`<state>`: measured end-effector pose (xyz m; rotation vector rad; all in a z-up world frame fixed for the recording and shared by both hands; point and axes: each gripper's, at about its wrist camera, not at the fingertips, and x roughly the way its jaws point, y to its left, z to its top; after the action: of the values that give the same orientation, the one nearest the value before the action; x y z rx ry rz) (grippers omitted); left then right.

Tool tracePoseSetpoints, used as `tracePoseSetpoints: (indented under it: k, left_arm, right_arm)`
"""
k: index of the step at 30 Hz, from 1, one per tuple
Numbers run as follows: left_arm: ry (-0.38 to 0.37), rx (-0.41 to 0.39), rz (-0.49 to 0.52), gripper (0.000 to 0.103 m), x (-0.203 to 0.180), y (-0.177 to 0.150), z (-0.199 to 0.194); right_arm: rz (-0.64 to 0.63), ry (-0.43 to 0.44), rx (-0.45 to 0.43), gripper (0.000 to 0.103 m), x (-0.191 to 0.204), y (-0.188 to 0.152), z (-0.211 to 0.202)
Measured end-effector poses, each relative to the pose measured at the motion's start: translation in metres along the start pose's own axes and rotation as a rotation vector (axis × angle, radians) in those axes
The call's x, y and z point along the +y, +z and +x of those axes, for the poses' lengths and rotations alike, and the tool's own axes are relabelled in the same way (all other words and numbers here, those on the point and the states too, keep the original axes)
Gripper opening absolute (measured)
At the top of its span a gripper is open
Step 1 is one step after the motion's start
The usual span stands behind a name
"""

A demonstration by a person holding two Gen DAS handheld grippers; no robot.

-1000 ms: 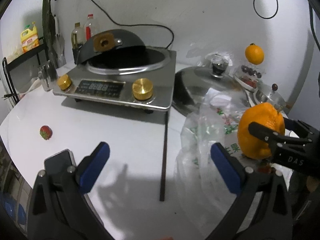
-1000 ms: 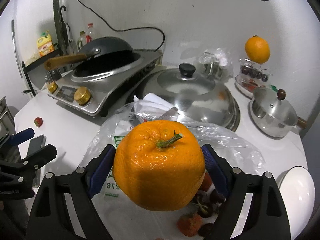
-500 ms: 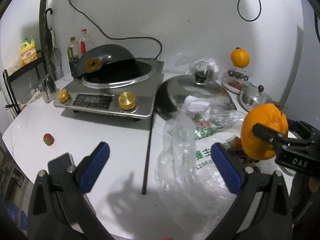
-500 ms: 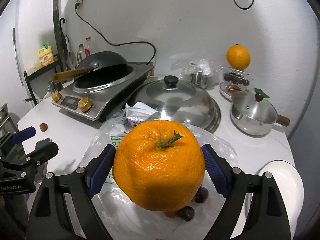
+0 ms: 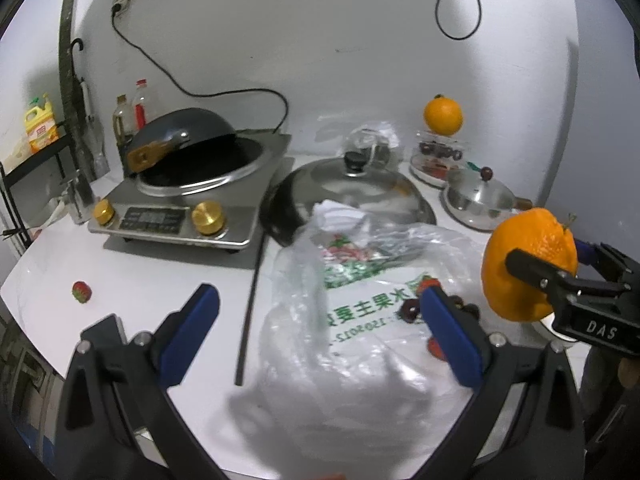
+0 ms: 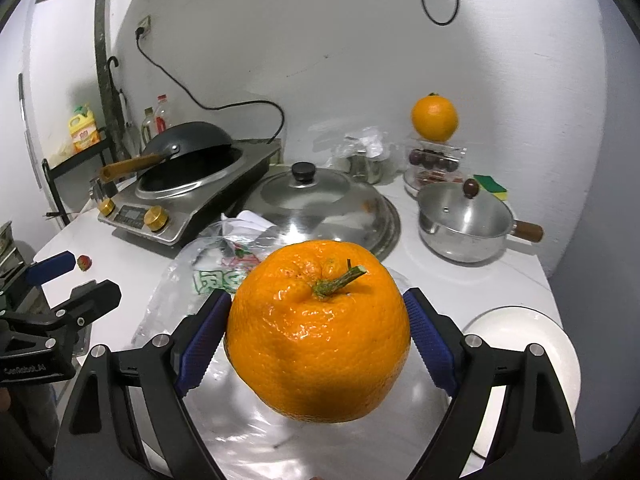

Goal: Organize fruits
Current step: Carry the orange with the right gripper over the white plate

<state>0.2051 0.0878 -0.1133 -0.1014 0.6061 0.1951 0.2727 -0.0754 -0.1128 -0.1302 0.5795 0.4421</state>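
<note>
Pinching the orange (image 6: 318, 332) in my right tongs (image 6: 316, 340), stem up, I see the white plate (image 6: 532, 344) just right of it; left tongs (image 5: 316, 332) spread, empty.

Your right gripper (image 6: 318, 334) fills the lower centre of its wrist view, blue pads (image 6: 430, 346) pressed against both flanks of the orange (image 6: 318, 330), held aloft. Your left gripper (image 5: 318, 334) sits at lower frame, jaws spread wide, nothing between them.
</note>
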Motion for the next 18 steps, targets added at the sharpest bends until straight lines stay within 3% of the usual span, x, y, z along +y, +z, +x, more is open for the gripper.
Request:
tracePoseSetpoints:
  k: [18]
  left_arm:
    - [-0.064,0.010,0.068,0.101,-0.072,0.009,0.011]
  right_arm:
    - [0.092,-0.080,-0.029,0.089,-0.080,-0.015,-0.026]
